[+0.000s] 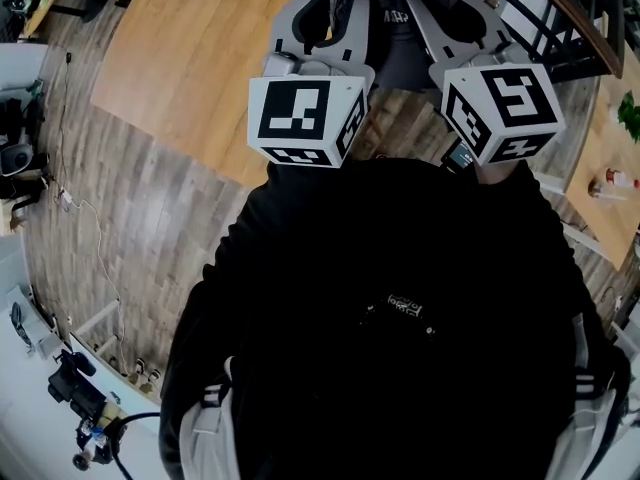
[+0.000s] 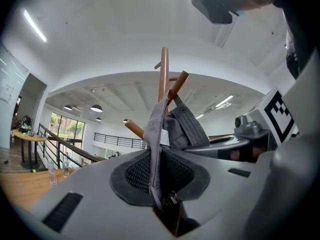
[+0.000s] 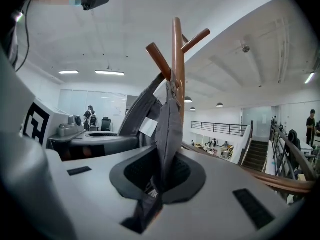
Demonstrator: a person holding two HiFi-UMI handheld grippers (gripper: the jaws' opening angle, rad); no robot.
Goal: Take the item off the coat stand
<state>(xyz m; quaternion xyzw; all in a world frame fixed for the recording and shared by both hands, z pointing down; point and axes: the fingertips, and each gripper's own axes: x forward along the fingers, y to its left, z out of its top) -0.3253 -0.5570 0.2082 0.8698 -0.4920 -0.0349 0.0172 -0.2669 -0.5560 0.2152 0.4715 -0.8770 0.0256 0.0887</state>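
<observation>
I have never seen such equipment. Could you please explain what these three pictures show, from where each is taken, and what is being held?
There is no robot: a person in a black top holds a two-jaw gripper in each hand. The head view looks down from a camera on the person's head; the marker cubes belong to the grippers. The other two views come from cameras riding on each gripper, looking along its jaws. Ahead stands a wooden coat stand with a grey fabric item hanging from it. The left gripper and the right gripper are each closed on a fold of that fabric, which is not yet lifted off.
</observation>
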